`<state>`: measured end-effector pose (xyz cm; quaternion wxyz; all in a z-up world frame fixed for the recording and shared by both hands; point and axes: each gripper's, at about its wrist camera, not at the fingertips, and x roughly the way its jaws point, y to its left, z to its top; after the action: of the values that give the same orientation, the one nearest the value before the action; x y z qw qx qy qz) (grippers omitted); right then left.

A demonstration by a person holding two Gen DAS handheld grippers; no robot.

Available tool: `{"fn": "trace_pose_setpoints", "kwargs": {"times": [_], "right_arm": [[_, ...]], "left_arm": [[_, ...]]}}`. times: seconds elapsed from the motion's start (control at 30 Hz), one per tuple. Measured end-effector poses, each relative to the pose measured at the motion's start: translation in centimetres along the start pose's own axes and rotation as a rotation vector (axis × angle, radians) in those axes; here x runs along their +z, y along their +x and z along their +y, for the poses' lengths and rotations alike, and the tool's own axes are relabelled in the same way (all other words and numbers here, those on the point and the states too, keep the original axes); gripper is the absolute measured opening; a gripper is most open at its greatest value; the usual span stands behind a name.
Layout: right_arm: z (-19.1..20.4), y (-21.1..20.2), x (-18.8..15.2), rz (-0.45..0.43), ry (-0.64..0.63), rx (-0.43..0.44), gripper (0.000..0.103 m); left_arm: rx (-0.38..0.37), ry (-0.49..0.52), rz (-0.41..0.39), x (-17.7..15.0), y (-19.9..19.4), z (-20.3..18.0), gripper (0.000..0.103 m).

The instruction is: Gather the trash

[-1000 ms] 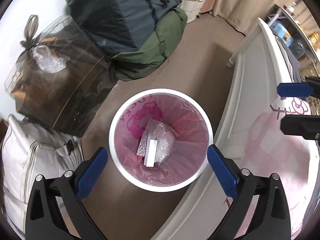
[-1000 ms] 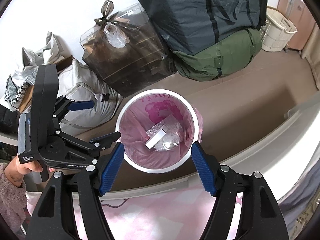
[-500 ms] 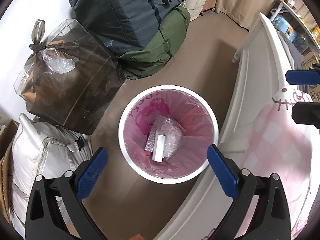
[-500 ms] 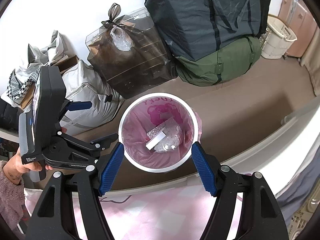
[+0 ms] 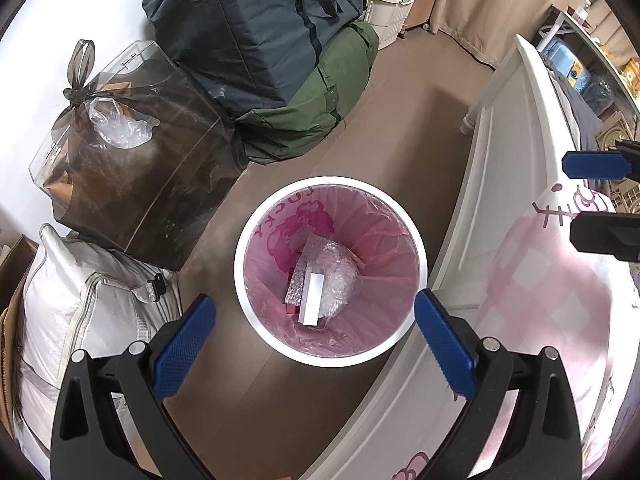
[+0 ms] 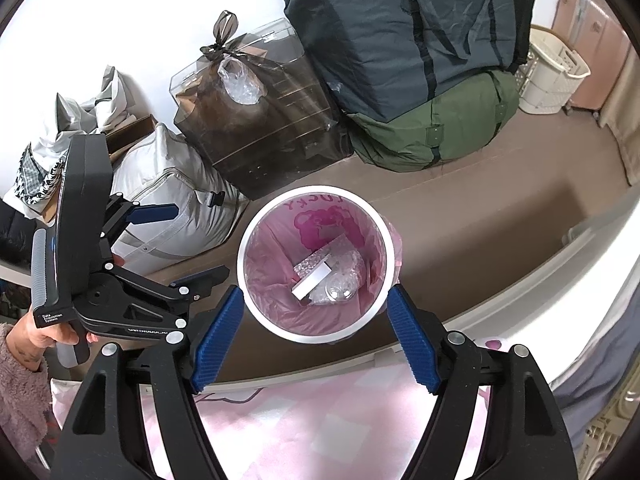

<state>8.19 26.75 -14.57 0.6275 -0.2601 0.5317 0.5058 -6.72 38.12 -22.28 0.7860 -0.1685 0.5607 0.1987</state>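
Both grippers, left (image 5: pixel 312 328) and right (image 6: pixel 314 330), hang empty with jaws wide, the right's having just widened. Trash (image 5: pixel 320 284) already sits in the pink-lined bin (image 5: pixel 256 208) on the floor: featherlight, crinkly, probably slippery. I'd grab the liner's rim.

Place: a bedroom in a home, partly used for storage.
Bed: white bed frame (image 5: pixel 516 184) with a pink checked cartoon blanket (image 5: pixel 556 292).
Floor: brown flooring (image 5: pixel 404 120), with a small white bin (image 5: pixel 416 236) lined in a pink bag beside the bed.
Storage: dark and green soft bags (image 6: pixel 416 60) stacked against the wall, a quilted white bag (image 6: pixel 168 196), a tied brown sack (image 5: pixel 132 168).
Laundry: cream basket (image 6: pixel 552 76) near beige curtains (image 5: pixel 480 4).
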Motion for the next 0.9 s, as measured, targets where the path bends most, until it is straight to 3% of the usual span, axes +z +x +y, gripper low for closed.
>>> {"fn": "trace_pose_setpoints", "kwargs": {"times": [0.9], "right_arm": [[0.2,-1.4,0.1,-0.041,0.029,0.002,0.086]], "left_arm": [[-0.004,-0.010,-0.026,-0.1,-1.6,-0.6,0.097]]}}
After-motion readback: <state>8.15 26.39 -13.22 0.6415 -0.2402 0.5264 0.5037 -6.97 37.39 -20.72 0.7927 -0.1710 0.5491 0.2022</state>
